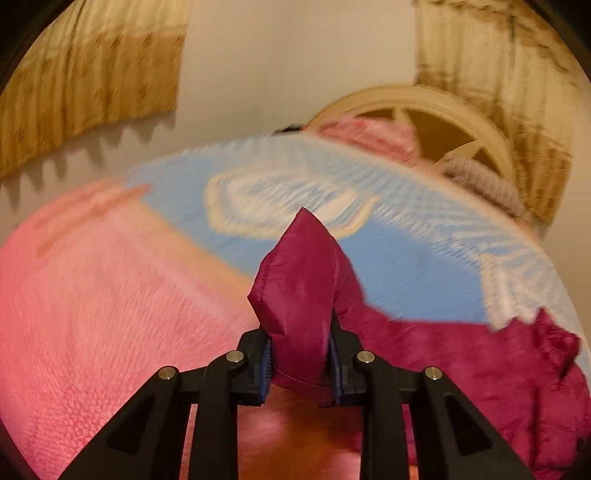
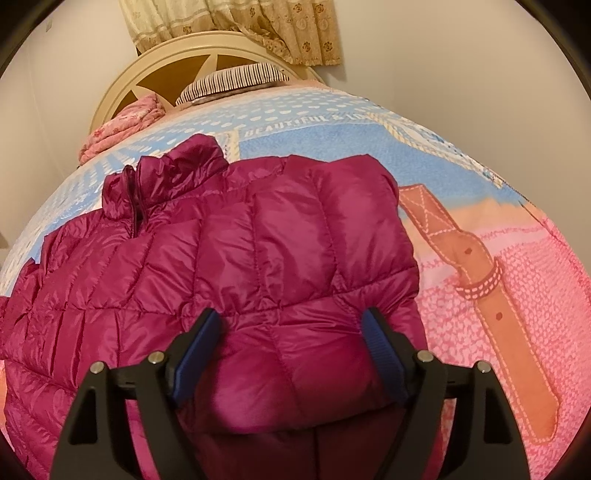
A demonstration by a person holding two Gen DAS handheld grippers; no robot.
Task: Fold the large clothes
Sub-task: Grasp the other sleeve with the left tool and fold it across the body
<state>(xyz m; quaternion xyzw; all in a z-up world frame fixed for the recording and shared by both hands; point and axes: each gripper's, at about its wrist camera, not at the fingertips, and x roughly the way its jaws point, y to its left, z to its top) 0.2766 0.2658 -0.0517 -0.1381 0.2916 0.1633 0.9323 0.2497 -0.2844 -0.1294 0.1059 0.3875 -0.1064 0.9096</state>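
A magenta quilted puffer jacket lies spread on a bed with a blue and pink blanket. Its collar points to the far left. In the left wrist view my left gripper is shut on a bunched corner of the jacket, lifted above the blanket; the rest of the jacket trails to the lower right. That view is blurred by motion. In the right wrist view my right gripper is open, its fingers either side of a puffy fold of the jacket's lower part, with the blue pads beside the fabric.
A cream headboard stands at the far end of the bed. A striped pillow and a folded pink floral cloth lie near it. Curtains hang behind. A grey knitted item lies near the headboard.
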